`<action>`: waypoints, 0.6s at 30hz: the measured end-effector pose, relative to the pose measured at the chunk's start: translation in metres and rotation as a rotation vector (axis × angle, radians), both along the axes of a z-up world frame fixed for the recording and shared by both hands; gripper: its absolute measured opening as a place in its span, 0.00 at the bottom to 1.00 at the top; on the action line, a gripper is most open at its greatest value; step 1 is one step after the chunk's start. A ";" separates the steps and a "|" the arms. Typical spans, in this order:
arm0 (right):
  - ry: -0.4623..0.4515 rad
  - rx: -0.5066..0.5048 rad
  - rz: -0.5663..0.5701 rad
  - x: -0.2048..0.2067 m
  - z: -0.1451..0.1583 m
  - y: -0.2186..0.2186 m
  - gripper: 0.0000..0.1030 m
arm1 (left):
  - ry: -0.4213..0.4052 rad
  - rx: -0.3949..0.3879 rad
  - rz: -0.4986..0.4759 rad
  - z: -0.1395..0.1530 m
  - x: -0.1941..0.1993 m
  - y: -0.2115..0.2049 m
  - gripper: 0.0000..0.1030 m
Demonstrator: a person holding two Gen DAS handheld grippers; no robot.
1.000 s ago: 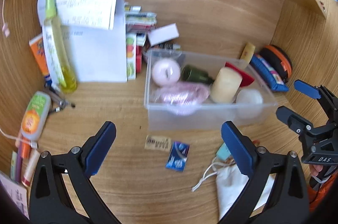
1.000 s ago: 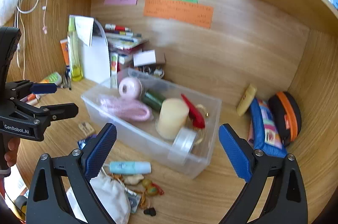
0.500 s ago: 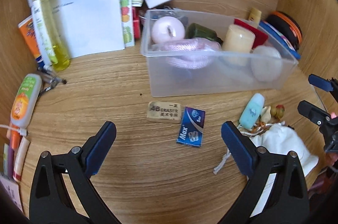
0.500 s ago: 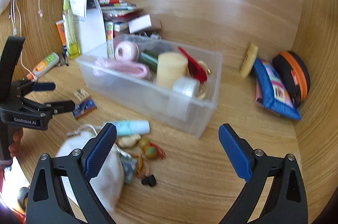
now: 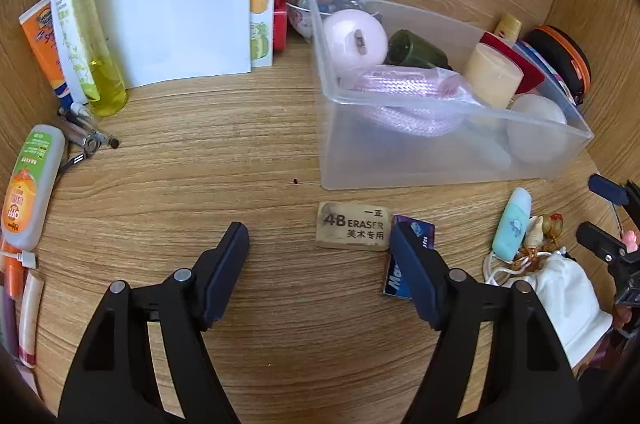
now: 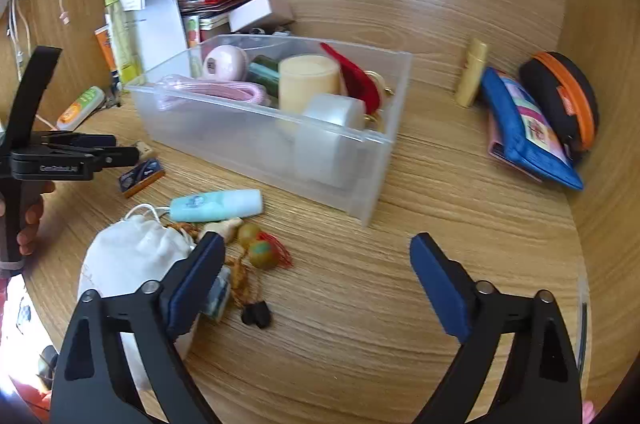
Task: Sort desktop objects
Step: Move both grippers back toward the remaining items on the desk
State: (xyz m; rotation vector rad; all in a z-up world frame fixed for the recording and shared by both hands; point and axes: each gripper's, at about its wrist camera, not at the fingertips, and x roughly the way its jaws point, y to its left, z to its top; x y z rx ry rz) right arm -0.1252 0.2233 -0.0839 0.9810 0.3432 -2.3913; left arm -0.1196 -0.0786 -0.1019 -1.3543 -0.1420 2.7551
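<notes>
eraser [image 5: 353, 231]: lying flat on the desk [image 5: 240, 159], just at 6 o'clock of the clear bin [image 5: 400, 159], touching the blue card [image 5: 420, 230] at its 3 o'clock
step: I am judging this as the approach for the first loose pick, nothing lifted yet
left gripper [image 5: 318, 252]: I am keeping it spread but it has just been closing partway; nothing is sitting between the jaws, the eraser lying just past the right pad at 1 o'clock
next move: I am thinking the jaws need shifting toward 1 o'clock to straddle the eraser before pinching
right gripper [image 6: 316, 260]: spread, jaws also just narrowing a little, empty; tilting down over the beads [image 6: 260, 248] beside the white pouch [image 6: 128, 256]
teal tube [image 6: 216, 205]: lying at 11 o'clock of those beads, near the bin's front wall
left hand [image 6: 28, 220]: gripping the handle at the 9 o'clock edge of the right view
</notes>
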 end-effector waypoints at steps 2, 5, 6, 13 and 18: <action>-0.014 0.008 0.026 -0.002 -0.002 -0.006 0.78 | 0.004 -0.016 -0.018 0.000 -0.001 0.005 0.72; -0.037 0.034 0.060 -0.007 -0.008 -0.016 0.65 | 0.006 -0.035 -0.037 -0.001 -0.004 0.011 0.72; -0.049 0.037 0.075 -0.008 -0.011 -0.019 0.58 | 0.006 -0.038 -0.040 -0.001 -0.006 0.011 0.72; -0.092 0.048 0.119 -0.011 -0.021 -0.028 0.45 | 0.011 -0.028 -0.041 -0.002 -0.012 0.012 0.72; -0.131 0.042 0.110 -0.016 -0.026 -0.026 0.36 | 0.018 -0.039 -0.063 -0.002 -0.010 0.018 0.72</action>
